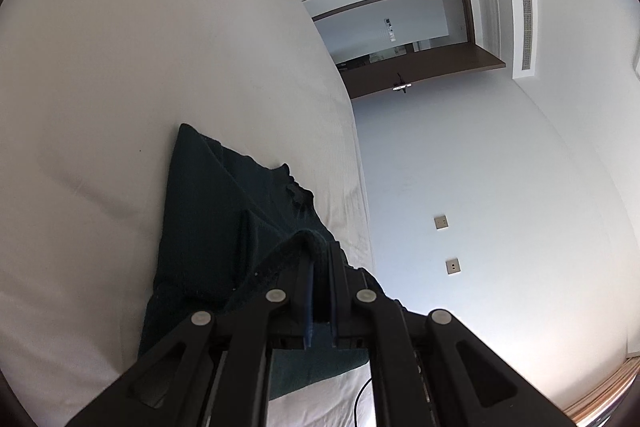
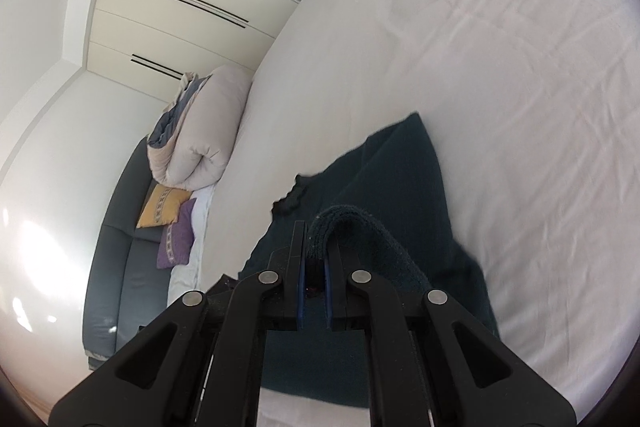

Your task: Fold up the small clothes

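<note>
Left gripper (image 1: 320, 251) clamping dark garment (image 1: 208, 211), right gripper (image 2: 318, 239) likewise

This is a bedroom in a home. A wide bed (image 2: 460, 39) with a white sheet fills it; beside the bed stands a grey sofa (image 2: 120, 267) with cushions (image 2: 162, 206) and a rolled duvet (image 2: 204, 131), built-in wardrobes (image 2: 180, 7) beyond it.
</note>
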`<action>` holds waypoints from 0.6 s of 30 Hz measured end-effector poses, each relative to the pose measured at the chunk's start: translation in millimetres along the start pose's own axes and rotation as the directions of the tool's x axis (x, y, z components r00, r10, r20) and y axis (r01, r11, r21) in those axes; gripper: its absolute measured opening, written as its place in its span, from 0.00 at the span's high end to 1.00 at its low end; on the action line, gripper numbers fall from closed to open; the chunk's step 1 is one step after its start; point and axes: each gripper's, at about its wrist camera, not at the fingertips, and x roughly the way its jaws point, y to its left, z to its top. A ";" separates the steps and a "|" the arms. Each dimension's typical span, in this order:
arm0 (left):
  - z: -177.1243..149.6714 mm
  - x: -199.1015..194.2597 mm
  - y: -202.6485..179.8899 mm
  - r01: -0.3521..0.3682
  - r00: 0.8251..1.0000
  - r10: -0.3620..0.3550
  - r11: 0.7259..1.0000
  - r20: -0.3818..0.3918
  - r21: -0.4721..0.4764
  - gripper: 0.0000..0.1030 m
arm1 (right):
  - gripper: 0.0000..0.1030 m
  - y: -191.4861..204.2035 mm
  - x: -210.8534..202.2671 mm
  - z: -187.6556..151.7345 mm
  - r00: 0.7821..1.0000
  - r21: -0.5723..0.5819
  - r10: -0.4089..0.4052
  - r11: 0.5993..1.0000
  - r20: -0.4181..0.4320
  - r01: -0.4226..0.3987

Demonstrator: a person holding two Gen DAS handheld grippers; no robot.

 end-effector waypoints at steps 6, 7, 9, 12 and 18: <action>19.4 32.6 24.5 -0.034 0.999 0.034 0.998 0.000 -0.052 0.95 | 0.94 -13.4 49.7 32.4 0.997 0.018 -0.072 0.997 -0.004 0.072; 20.8 34.7 26.6 -0.038 0.999 0.038 0.998 0.000 -0.055 0.95 | 0.94 -14.1 60.0 37.9 0.996 0.013 -0.087 0.996 -0.012 0.087; 27.2 39.7 32.1 -0.051 0.999 0.051 0.997 0.004 -0.062 0.95 | 0.94 -15.7 75.3 45.4 0.994 0.008 -0.103 0.995 -0.020 0.103; 38.3 46.5 41.3 -0.056 0.998 0.057 0.994 0.014 -0.093 0.95 | 0.94 -20.3 93.6 57.4 0.993 0.020 -0.119 0.993 -0.020 0.120; 48.5 66.2 57.4 -0.118 0.993 0.119 0.987 0.002 -0.105 0.95 | 0.93 -34.2 120.6 67.6 0.986 0.053 -0.165 0.985 -0.038 0.167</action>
